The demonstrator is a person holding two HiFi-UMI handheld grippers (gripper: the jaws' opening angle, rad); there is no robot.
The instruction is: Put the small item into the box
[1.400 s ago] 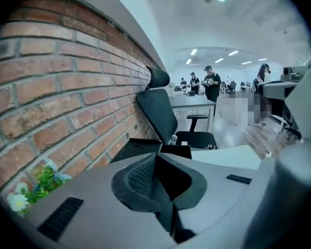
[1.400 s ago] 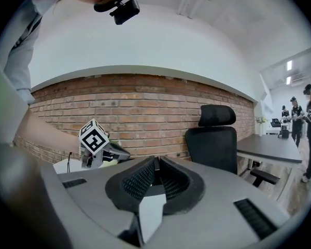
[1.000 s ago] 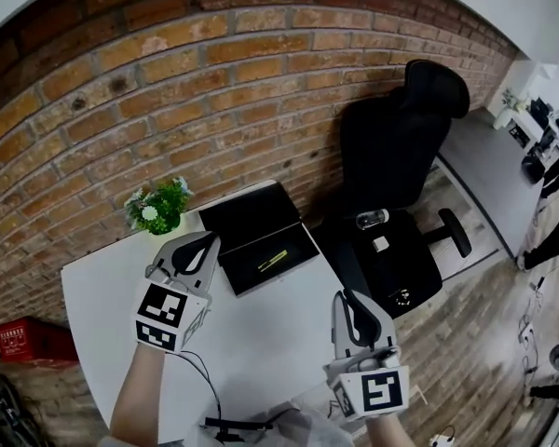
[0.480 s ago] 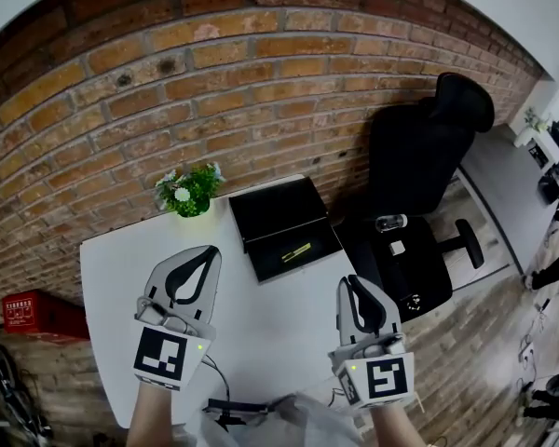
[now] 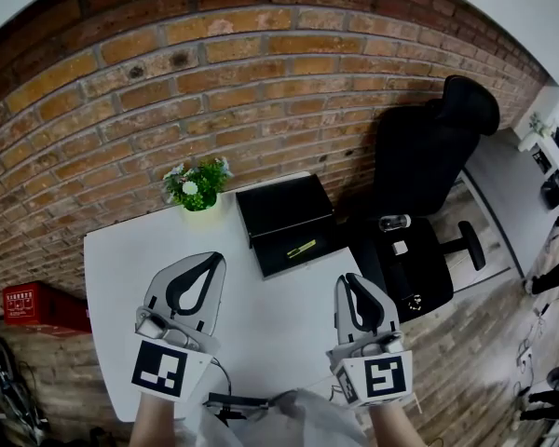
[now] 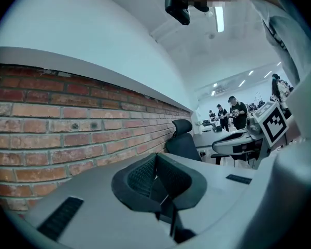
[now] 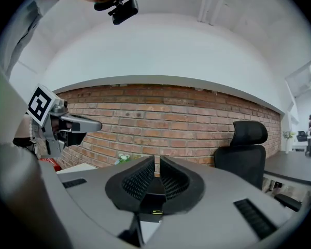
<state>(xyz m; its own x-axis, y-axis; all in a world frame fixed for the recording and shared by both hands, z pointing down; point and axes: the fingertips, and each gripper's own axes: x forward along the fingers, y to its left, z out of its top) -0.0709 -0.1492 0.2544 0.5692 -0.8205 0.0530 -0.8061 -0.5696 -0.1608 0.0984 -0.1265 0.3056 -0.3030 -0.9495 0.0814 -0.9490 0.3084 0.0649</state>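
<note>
A black box (image 5: 278, 209) lies open at the far right of the white table (image 5: 121, 277), against the brick wall. A small yellow-green item (image 5: 301, 248) lies inside its near half. My left gripper (image 5: 214, 261) is held above the table, left of the box and short of it, jaws shut and empty. My right gripper (image 5: 347, 280) hovers by the table's right edge, just in front of the box, also shut with nothing in it. In the right gripper view the box (image 7: 153, 188) and the item (image 7: 155, 211) show low between the jaws.
A small potted plant (image 5: 197, 186) stands at the table's back, left of the box. A black office chair (image 5: 419, 156) with small objects on its seat stands right of the table. A red crate (image 5: 37, 305) sits on the floor at left. A cable (image 5: 219, 380) runs near the front edge.
My left gripper has drawn back from the box's left edge toward me. The right gripper has hardly moved. The head view has shifted slightly.
</note>
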